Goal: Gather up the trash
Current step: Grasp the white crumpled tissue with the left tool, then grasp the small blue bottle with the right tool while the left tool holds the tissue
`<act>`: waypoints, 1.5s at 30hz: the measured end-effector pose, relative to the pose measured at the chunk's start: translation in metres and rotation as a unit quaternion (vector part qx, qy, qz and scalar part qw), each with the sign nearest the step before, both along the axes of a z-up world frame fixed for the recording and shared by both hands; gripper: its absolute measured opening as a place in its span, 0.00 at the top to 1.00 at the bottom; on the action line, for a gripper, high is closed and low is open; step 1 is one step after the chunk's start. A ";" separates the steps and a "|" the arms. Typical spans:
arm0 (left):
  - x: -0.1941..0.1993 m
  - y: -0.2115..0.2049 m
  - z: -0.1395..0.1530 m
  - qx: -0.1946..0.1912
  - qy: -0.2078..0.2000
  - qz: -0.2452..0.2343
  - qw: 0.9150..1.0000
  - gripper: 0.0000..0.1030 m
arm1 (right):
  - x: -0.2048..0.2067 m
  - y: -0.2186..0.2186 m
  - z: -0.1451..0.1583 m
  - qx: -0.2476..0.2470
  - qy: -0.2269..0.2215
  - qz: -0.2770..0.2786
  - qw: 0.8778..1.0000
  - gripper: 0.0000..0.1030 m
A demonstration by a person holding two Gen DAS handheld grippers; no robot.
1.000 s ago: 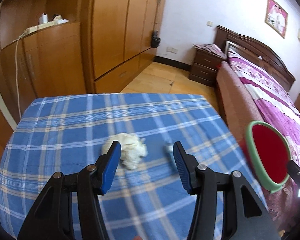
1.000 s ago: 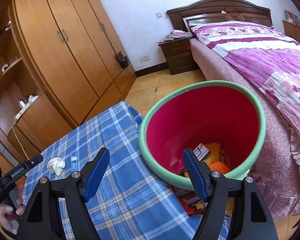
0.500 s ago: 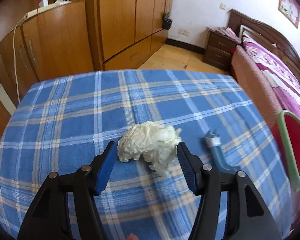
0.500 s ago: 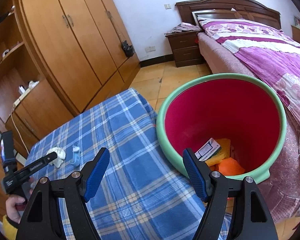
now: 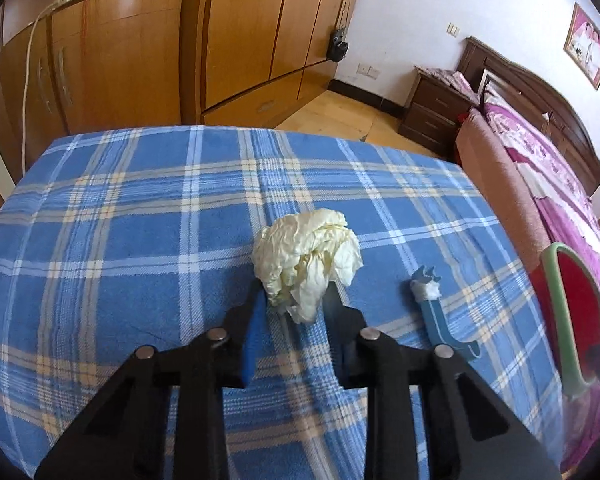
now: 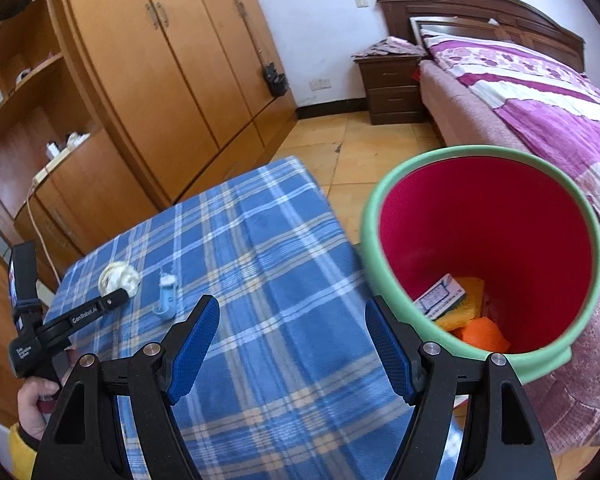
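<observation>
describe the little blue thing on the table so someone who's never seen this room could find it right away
On the blue plaid tablecloth, look toward the side nearest the red, green-rimmed bin. The small light-blue plastic hook lies flat beside the crumpled cream paper ball; unlike the paper, it is rigid, blue, with white fluff at one end.

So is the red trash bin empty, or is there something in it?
Not empty. The red trash bin holds a printed box and orange and yellow wrappers at its bottom.
</observation>
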State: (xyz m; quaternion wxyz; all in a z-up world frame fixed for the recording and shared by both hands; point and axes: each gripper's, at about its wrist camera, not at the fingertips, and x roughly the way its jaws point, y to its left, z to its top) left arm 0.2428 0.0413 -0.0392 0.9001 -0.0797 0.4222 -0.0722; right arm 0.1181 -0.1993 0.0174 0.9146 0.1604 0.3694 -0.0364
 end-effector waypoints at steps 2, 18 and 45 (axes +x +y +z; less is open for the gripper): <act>-0.004 0.004 0.004 -0.003 -0.010 0.003 1.000 0.78 | 0.006 0.006 -0.001 0.000 0.004 0.009 1.000 0.26; -0.007 0.037 0.010 -0.015 -0.023 0.059 0.998 0.80 | 0.057 0.074 -0.021 -0.009 0.044 0.112 0.993 0.26; -0.019 0.026 0.019 -0.021 -0.042 0.040 0.998 0.80 | 0.064 0.089 -0.033 0.019 0.037 0.136 0.990 0.83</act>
